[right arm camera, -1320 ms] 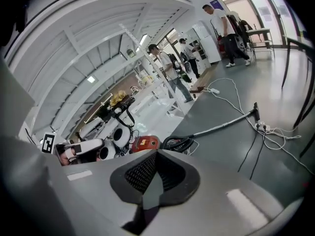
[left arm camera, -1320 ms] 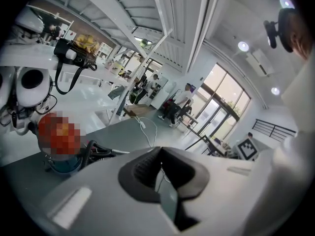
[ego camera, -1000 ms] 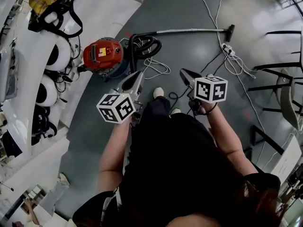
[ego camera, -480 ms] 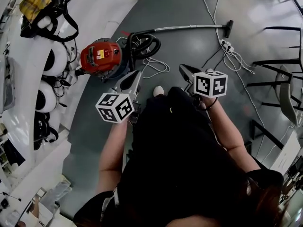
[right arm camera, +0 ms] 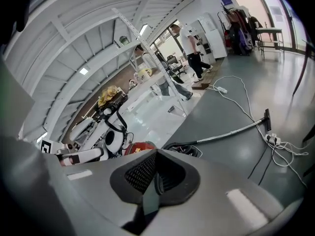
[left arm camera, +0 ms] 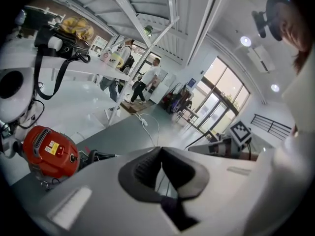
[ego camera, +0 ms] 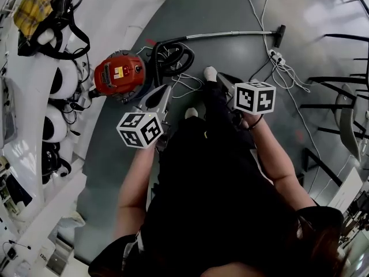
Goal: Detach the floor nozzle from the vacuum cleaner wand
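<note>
A red canister vacuum cleaner (ego camera: 119, 74) stands on the grey floor, its black hose (ego camera: 173, 56) coiled beside it. A silver wand (ego camera: 230, 34) runs right from the hose to a black floor nozzle (ego camera: 280, 35). The wand (right arm camera: 231, 132) and nozzle (right arm camera: 267, 118) also show in the right gripper view. My left gripper (ego camera: 168, 91) is shut and empty, just right of the canister (left arm camera: 49, 151). My right gripper (ego camera: 223, 79) is shut and empty too, well short of the wand. Both are held in the air over the floor.
White cables and a power strip (ego camera: 277, 57) lie on the floor near the nozzle. White benches with helmets and bags (ego camera: 57, 74) line the left. Dark chair frames (ego camera: 340, 97) stand at the right. Two people (right arm camera: 189, 48) walk far off. My shoe (ego camera: 210, 74) steps forward.
I have walked forward: the vacuum, hose and wand slid nearer and leftward in the head view. Both grippers travelled with me and stayed shut. My right foot has stepped ahead.
</note>
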Tool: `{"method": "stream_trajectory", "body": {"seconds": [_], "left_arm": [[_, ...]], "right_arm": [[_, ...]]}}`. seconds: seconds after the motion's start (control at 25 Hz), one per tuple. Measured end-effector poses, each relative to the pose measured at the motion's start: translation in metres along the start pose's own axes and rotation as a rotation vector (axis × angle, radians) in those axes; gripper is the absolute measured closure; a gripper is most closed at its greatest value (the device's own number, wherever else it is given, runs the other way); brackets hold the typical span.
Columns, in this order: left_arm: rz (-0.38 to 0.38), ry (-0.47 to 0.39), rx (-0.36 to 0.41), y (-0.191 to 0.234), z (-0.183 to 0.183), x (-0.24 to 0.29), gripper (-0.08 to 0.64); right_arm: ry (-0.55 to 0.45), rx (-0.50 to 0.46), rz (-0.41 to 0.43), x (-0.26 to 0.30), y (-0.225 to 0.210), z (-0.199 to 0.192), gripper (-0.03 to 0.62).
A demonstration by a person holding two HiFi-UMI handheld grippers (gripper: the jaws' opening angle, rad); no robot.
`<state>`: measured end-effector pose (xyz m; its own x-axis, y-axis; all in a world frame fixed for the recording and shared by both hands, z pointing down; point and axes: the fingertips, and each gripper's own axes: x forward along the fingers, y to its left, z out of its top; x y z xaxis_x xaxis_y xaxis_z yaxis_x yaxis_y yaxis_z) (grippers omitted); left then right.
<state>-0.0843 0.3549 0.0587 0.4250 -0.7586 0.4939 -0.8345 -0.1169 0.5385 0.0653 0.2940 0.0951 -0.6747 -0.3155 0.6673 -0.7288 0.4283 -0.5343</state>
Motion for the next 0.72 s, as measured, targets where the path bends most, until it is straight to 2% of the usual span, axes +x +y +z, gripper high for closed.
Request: {"method": "stream_trajectory", "body": {"seconds": [0.2,0.32,0.6,0.72], "left_arm": [[0.040,-0.026,0.042,0.010,0.032,0.043,0.551],[0.033,-0.042,0.040,0.012,0.051,0.074,0.551],[0.043,0.014,0.036,0.016,0.071,0.152,0.551],[0.015,0.040,0.007,0.019,0.074,0.186,0.551]], "right_arm": [[0.033,0.006,0.017,0.029,-0.024,0.034,0.594],[0.064,-0.013,0.019,0.047,-0.041,0.057,0.594],[0.127,-0.020,0.031,0.075,-0.086,0.098,0.594],[0.179,-0.026,0.033,0.090,-0.109,0.107,0.594]]}}
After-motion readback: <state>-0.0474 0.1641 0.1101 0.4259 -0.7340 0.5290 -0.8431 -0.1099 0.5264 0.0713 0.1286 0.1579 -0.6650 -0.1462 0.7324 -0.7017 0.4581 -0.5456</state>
